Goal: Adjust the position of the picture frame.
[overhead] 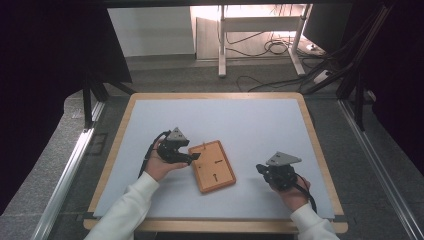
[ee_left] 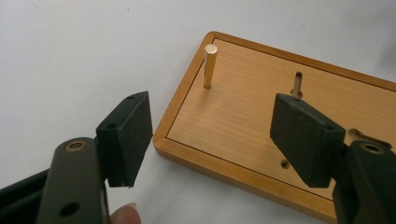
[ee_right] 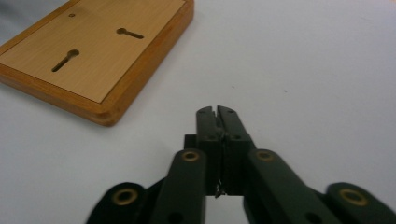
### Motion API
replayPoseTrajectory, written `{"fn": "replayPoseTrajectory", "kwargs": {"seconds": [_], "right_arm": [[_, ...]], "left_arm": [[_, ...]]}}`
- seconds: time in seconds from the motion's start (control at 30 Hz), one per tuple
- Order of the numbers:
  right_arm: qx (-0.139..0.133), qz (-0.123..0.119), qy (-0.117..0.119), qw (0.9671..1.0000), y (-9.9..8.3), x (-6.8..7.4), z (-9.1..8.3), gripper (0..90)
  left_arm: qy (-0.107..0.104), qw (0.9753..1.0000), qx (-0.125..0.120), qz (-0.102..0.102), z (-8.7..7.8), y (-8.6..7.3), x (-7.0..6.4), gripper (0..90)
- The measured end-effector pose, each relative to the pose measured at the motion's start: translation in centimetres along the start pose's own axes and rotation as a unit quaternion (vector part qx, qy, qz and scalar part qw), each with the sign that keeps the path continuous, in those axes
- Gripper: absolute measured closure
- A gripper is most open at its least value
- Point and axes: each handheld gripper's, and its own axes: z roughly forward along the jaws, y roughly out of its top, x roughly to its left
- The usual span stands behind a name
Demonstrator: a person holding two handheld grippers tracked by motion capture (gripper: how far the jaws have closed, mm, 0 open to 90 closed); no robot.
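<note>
A wooden board (overhead: 213, 166) with a raised, darker rim lies flat on the pale desk (overhead: 250, 130), slightly left of the middle and turned at an angle to the desk's edges. In the left gripper view its lighter inset face carries a short brass peg (ee_left: 209, 66) standing upright near one corner, two keyhole-shaped slots (ee_left: 297, 84) cut farther along, and a small round hole (ee_left: 284, 163) near the closer long edge. The left tool (overhead: 194, 157), held in the person's left hand (overhead: 161, 165), sits at the board's left edge with its tips reaching over the rim; its jaws are spread wide, one black pad (ee_left: 128, 135) hanging over the bare desk just outside the corner and the other above the board's face, with the peg standing beyond the gap and touching neither. A fingertip (ee_left: 125, 215) peeks in at the bottom of that view. The right tool (overhead: 261, 169) rests in the person's right hand (overhead: 292, 192) on the desk to the right of the board, well apart from it, its jaws pressed fully together with nothing between them. In the right gripper view the board's near corner lies off to the upper left, with both slots and the small hole visible on its face. White sleeves (overhead: 127, 210) cover both forearms.
</note>
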Motion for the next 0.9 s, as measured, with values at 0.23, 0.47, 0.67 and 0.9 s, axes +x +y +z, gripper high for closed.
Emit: {"fn": "replayPoseTrajectory", "kwargs": {"seconds": [0.23, 0.47, 0.67, 0.9], "right_arm": [[0.029, -0.020, 0.032, 0.9989, 1.5, 1.4, 3.4, 89.6], [0.039, -0.029, 0.046, 0.9977, 2.0, 2.6, 4.9, 89.7], [0.045, -0.031, 0.055, 0.9970, 1.8, 3.1, 5.0, 89.7], [0.049, -0.041, 0.065, 0.9958, 1.7, 4.0, 5.0, 89.8]], "left_arm": [[0.001, 1.0000, 0.002, -0.002, 0.0, -0.3, 0.1, 29.3], [-0.007, 1.0000, 0.000, -0.006, 0.0, -0.4, 0.3, 29.3], [-0.008, 1.0000, 0.000, -0.004, -0.1, -0.4, 0.2, 29.3], [-0.006, 0.9999, -0.003, -0.008, -0.3, -0.4, 0.5, 29.3]]}}
